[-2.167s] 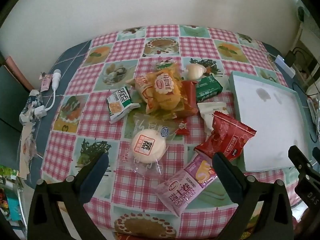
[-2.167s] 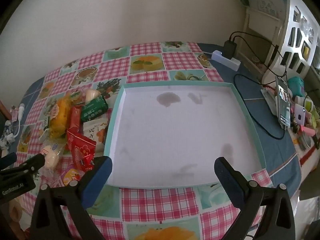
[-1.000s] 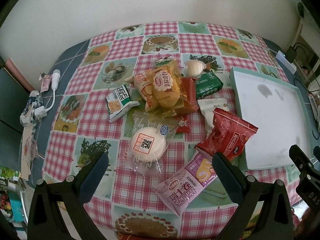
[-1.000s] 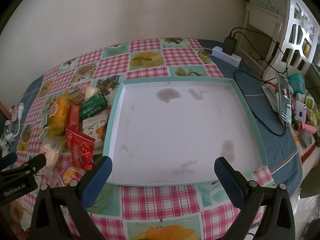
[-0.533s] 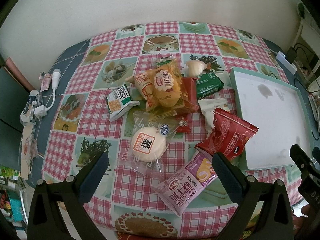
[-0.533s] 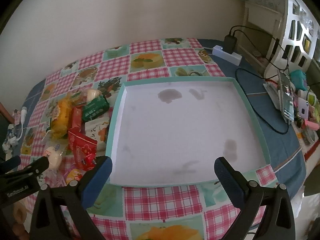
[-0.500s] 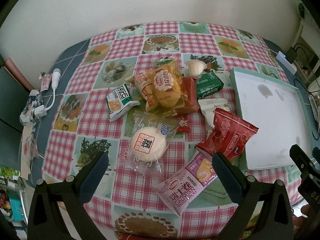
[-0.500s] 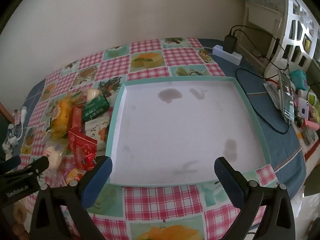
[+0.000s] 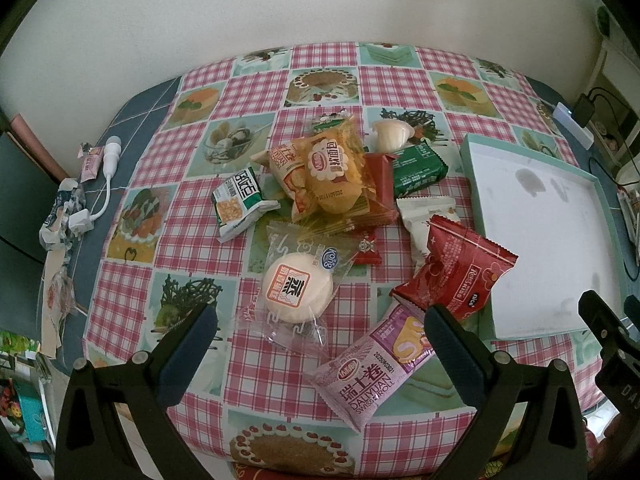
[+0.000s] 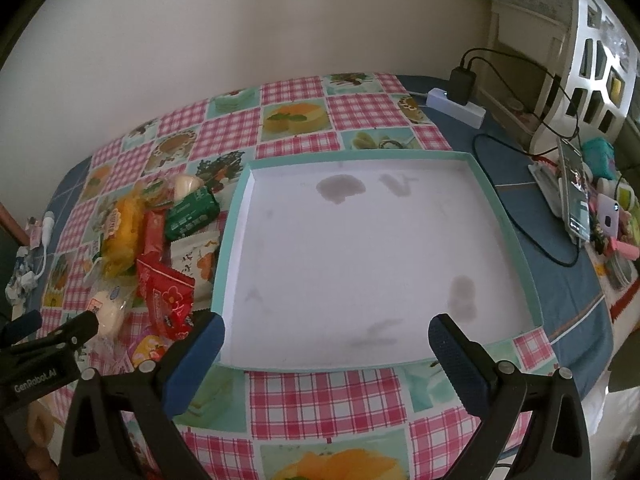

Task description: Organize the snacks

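Nothing on the cloth has shifted since the earlier frames; only your two views have drifted a little, and the pile looks the same.

Your left gripper (image 9: 320,332) hangs above the near edge of the table with its fingers spread wide and nothing between them. Your right gripper (image 10: 326,340) is just as wide and holds nothing, over the near rim of the tray (image 10: 532,280).

Count the snacks from the left wrist view: one purple Swiss roll pack (image 9: 370,376) nearest you, one round white bun (image 9: 298,286) in clear wrap just behind it, one big red pouch (image 9: 456,276) leaning against the tray's left wall, one small red candy (image 9: 367,247), one white packet (image 9: 424,220), one green-and-white cracker pack (image 9: 240,204), one yellow bread pack (image 9: 330,172) on top of the heap, one orange roll pack (image 9: 286,172) under it, one flat red packet (image 9: 380,180), one dark green bar (image 9: 418,168) and one jelly cup (image 9: 392,134). That makes eleven you can tell apart, all on the checked tablecloth (image 9: 192,240) left of the tray.

One tray, white inside with a teal rim, carries a few grey stains and no snacks.
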`<act>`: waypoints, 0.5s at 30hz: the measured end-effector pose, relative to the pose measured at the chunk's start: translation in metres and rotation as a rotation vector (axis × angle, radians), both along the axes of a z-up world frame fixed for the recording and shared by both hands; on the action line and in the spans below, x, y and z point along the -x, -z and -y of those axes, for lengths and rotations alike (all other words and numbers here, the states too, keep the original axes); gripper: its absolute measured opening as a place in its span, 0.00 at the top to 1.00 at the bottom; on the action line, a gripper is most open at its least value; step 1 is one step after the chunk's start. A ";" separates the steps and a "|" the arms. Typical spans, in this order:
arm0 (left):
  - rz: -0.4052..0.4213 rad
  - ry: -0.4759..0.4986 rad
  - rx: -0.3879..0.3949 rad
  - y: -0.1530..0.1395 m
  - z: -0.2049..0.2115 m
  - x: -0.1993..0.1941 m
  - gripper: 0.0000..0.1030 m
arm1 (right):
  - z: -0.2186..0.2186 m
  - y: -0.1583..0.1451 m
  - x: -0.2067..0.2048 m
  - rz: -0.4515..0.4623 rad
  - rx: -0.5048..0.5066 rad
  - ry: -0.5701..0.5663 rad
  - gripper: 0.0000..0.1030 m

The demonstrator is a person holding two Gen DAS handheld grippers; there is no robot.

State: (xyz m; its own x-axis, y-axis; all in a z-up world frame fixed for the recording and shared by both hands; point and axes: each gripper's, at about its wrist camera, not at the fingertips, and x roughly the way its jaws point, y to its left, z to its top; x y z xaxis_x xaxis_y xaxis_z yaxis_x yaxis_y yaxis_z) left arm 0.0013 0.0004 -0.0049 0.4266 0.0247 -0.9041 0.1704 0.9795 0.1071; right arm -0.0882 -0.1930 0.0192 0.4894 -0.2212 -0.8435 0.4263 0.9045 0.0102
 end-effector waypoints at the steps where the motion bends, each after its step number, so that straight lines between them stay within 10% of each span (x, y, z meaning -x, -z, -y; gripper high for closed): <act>1: 0.000 0.000 0.000 0.000 0.000 0.000 0.00 | 0.000 0.000 0.000 -0.001 -0.001 0.001 0.00; 15: -0.002 -0.001 0.000 0.000 0.000 0.000 0.00 | 0.001 0.002 0.000 -0.012 -0.009 0.003 0.00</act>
State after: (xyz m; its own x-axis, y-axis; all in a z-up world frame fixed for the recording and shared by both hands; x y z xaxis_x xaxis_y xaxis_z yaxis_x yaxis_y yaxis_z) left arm 0.0016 0.0002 -0.0049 0.4244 0.0255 -0.9051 0.1695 0.9797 0.1070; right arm -0.0885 -0.1942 0.0176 0.4787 -0.2148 -0.8513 0.4288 0.9033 0.0132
